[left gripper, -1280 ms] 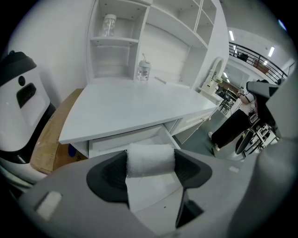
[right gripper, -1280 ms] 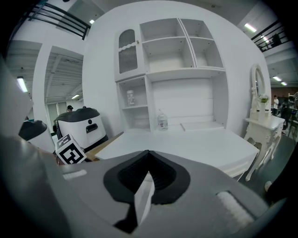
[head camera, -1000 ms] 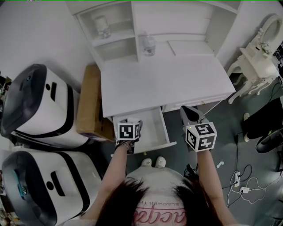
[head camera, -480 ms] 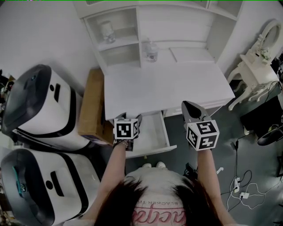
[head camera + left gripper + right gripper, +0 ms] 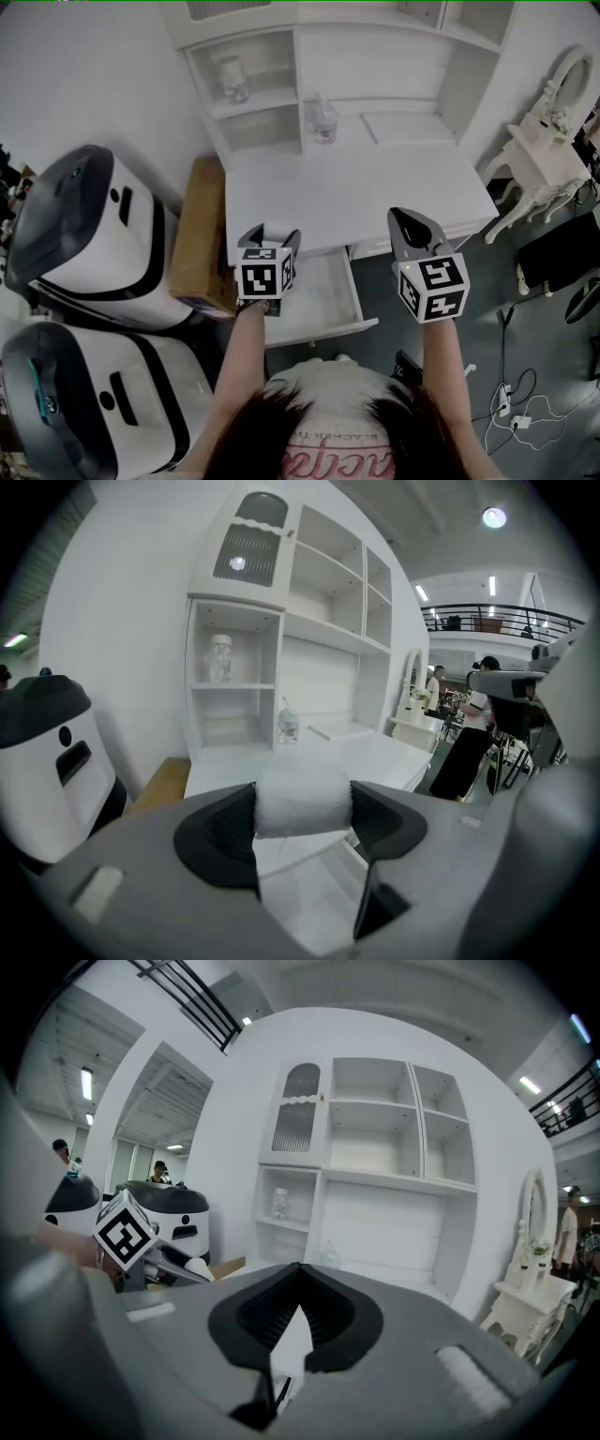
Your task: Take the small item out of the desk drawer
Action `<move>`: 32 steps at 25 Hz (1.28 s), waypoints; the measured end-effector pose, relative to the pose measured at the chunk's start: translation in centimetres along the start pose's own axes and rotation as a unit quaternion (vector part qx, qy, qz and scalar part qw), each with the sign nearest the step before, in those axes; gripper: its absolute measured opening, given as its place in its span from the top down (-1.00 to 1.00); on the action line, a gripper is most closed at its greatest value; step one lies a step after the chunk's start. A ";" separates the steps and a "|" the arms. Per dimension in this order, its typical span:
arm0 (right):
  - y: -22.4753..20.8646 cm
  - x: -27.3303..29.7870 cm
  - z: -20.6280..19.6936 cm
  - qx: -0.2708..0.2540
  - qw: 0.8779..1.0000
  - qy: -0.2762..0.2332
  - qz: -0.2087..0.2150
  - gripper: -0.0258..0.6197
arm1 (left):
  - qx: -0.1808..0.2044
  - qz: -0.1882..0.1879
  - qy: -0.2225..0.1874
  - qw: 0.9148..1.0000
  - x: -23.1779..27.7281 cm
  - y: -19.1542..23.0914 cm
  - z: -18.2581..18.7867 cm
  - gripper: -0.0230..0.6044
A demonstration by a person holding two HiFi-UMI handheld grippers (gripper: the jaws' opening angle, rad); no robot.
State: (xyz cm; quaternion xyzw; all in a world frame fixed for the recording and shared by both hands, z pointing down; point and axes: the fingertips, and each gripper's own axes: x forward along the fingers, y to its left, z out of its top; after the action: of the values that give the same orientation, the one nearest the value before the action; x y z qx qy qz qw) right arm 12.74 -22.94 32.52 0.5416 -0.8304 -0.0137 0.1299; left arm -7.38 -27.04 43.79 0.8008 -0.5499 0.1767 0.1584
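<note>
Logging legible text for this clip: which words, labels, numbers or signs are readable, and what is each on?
"BLACKER": small print on the person's shirt, remainder hidden by hair.
Large pink script beneath: cut off, unreadable.
Cubes on the left hand-held gripper and right hand-held gripper: square markers only, no words.

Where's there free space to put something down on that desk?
Nearly the whole desktop is bare, from its front edge to the bottle by the shelves. Crowded: left of it, a cardboard box and two white machines.
</note>
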 end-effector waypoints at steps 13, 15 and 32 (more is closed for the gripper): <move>-0.2 -0.2 4.6 -0.036 0.998 -0.047 -0.010 0.92 | 0.030 0.003 -0.098 0.995 -2.9 0.3 7.0 -0.08; -0.2 -0.3 5.3 -0.043 0.998 -0.053 -0.009 0.92 | 0.035 0.004 -0.114 0.993 -3.5 0.1 8.0 -0.08; -0.6 -1.6 9.5 -0.056 0.991 -0.122 -0.025 0.92 | 0.070 0.028 -0.280 0.957 -9.6 0.0 15.5 -0.08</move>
State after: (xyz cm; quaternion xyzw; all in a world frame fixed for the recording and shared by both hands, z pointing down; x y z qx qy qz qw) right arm 11.69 -22.81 22.94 0.5482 -0.8243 -0.1291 0.0573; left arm -8.86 -26.06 25.63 0.8115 -0.5808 -0.0120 -0.0633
